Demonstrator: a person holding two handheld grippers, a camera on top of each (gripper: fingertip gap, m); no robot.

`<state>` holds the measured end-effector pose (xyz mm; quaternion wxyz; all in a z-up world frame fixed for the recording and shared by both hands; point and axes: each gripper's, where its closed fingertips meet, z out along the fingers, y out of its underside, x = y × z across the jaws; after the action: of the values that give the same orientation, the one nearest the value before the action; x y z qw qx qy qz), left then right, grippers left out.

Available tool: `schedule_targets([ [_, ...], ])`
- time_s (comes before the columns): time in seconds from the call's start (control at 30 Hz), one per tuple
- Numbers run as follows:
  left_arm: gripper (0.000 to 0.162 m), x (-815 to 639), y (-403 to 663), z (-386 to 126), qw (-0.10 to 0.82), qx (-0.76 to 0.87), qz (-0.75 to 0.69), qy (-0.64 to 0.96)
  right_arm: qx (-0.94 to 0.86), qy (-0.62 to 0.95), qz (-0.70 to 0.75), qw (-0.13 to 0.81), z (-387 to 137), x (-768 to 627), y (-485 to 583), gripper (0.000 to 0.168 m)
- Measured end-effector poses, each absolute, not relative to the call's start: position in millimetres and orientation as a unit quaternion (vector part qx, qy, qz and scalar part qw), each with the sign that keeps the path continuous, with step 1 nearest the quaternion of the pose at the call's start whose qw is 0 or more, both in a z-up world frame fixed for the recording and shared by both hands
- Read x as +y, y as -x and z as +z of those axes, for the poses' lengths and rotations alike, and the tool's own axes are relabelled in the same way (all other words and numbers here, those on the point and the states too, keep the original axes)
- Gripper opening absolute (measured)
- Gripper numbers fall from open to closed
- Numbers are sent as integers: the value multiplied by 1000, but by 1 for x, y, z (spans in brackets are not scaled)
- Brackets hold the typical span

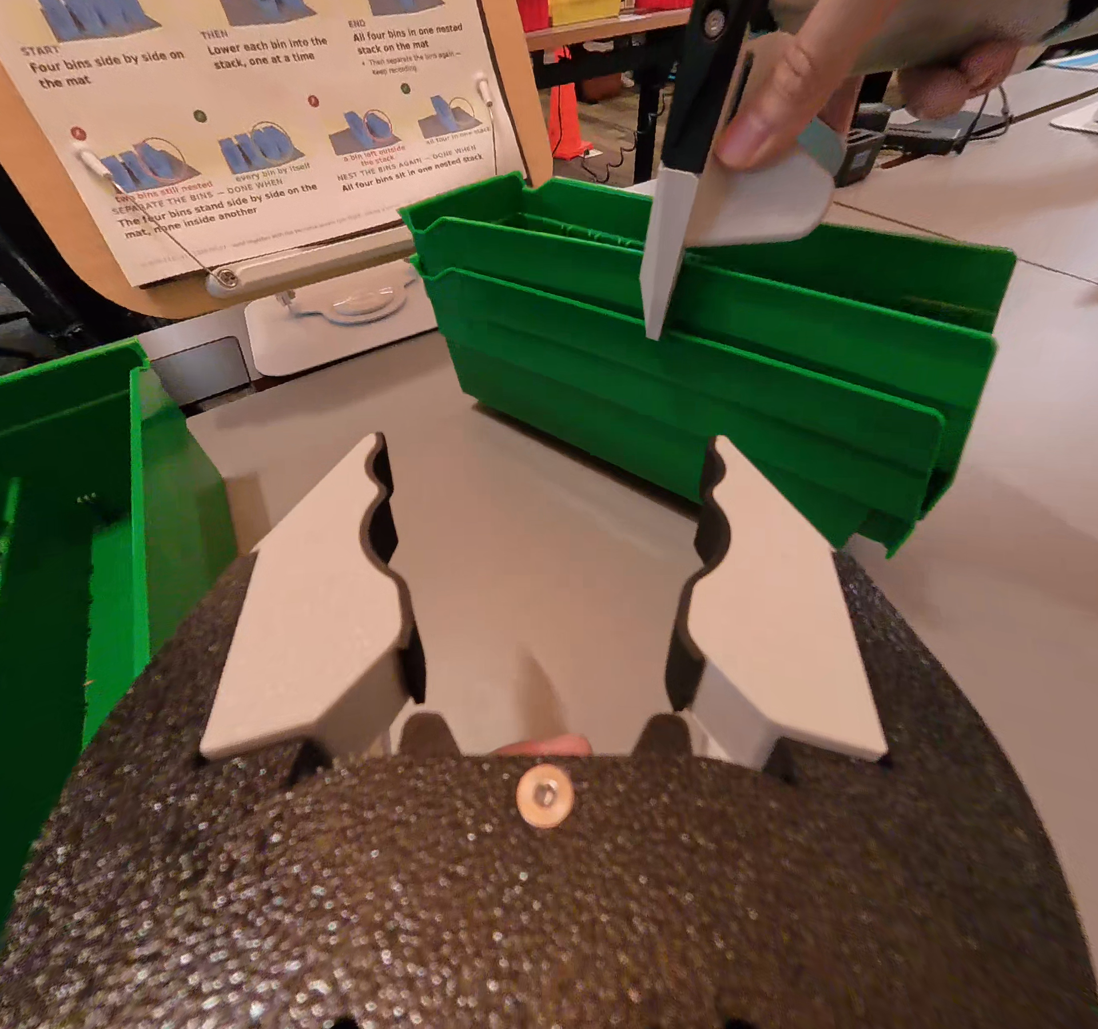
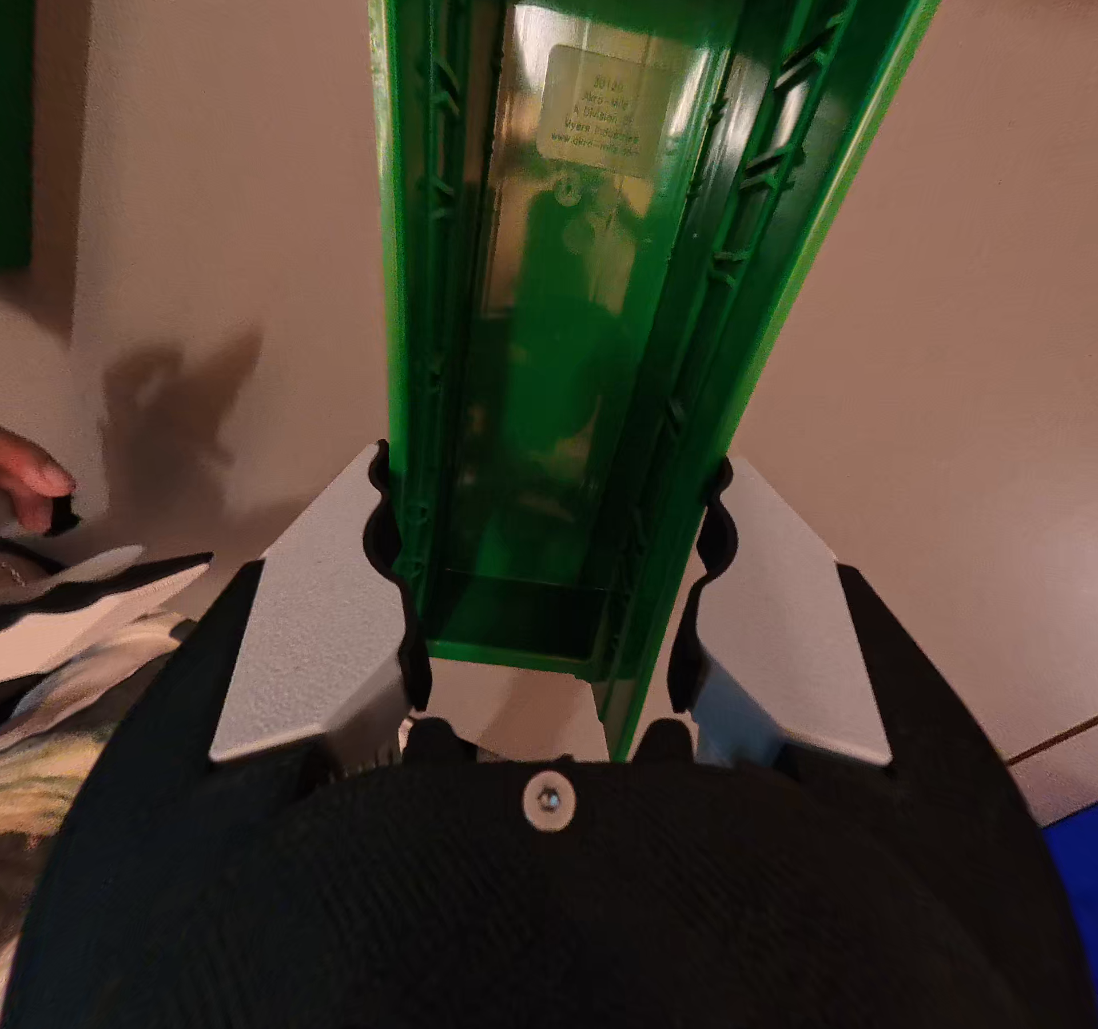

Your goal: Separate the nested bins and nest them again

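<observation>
A stack of nested green bins stands on the table, right of centre in the left wrist view. My right gripper comes down on it from above, held by a hand. Its jaws straddle the stack's top. In the right wrist view my right gripper is wide open. I look down into the innermost bin, and both pads lie at its long walls. My left gripper is open and empty over bare table in front of the stack. A separate green bin stands at the left.
An instruction board leans at the back left, with a white device at its foot. The beige table runs between the two bin groups. Red and yellow bins sit on a far bench. A hand shows at left.
</observation>
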<state>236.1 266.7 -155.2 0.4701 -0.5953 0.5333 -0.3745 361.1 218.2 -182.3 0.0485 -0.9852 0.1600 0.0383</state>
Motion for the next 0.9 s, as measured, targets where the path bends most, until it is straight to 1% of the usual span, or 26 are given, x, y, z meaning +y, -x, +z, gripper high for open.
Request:
schedule_targets([
  [0.3, 102, 258, -240, -169, 447, 559, -367, 595, 181, 981, 45, 45, -169, 213, -367, 106],
  [0.57, 102, 249, -241, -168, 437, 565, -379, 588, 213, 976, 33, 35, -179, 203, -373, 107],
  [0.7, 102, 248, -240, -169, 436, 569, -377, 587, 217, 974, 25, 57, -180, 210, -373, 109],
  [0.9, 102, 251, -237, -164, 441, 568, -376, 584, 211, 976, 8, 44, -188, 207, -372, 117],
])
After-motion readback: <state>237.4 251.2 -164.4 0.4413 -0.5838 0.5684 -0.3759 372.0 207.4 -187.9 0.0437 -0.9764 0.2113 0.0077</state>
